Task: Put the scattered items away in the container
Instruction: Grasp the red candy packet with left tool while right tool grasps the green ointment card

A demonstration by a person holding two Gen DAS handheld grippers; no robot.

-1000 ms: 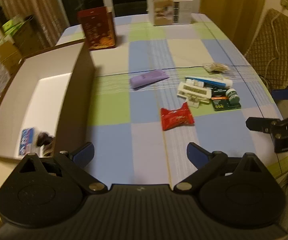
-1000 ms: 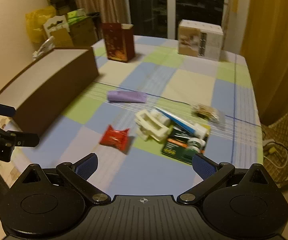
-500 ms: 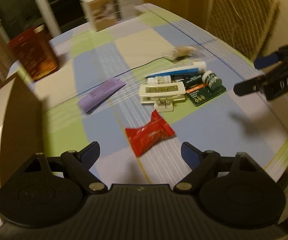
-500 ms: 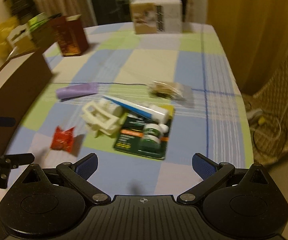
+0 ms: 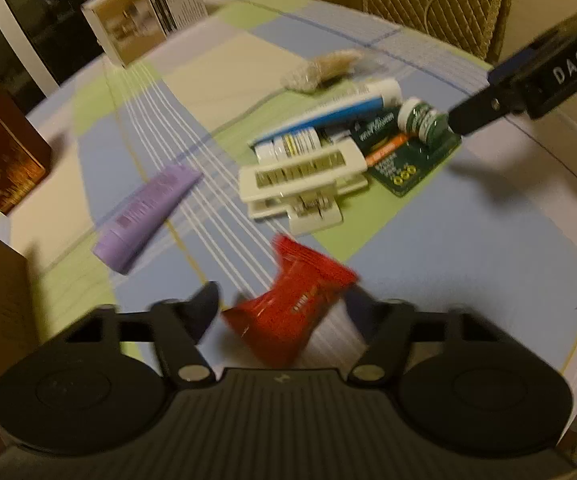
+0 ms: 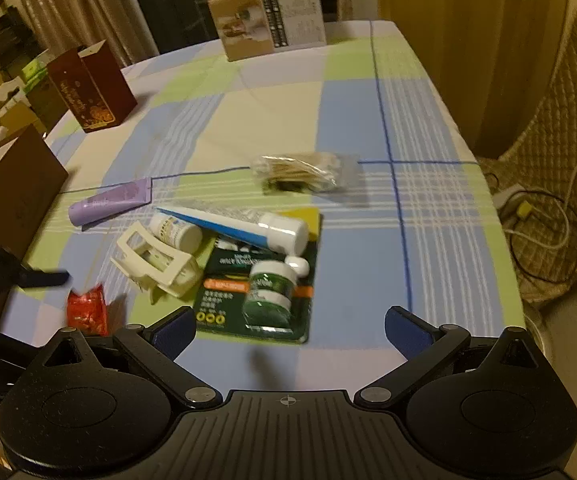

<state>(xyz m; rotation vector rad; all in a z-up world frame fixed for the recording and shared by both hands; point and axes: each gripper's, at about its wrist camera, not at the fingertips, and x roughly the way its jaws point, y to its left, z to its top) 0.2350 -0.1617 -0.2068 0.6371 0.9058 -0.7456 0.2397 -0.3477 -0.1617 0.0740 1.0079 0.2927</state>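
Left tool (image 5: pixel 280 304) now straddling red packet (image 5: pixel 290 312), "DAS" on right tool (image 6: pixel 288 330)

surface: table under blue, green and cream checked cloth (image 6: pixel 368 112) | on it: red foil snack packet (image 5: pixel 288 312); lilac plastic tube (image 6: pixel 108 204); cream plastic clip (image 6: pixel 156 266); dark green blister card (image 6: pixel 228 300); clear bag of brown sticks (image 6: pixel 300 170); dark red carton (image 6: pixel 92 88); white printed box (image 6: pixel 268 14)

Tablecloth (image 6: pixel 360 120): blue, green, cream checks. Snack packet (image 5: pixel 292 304): red. Tube (image 6: pixel 108 202): lilac. Clip (image 6: pixel 156 264): cream.
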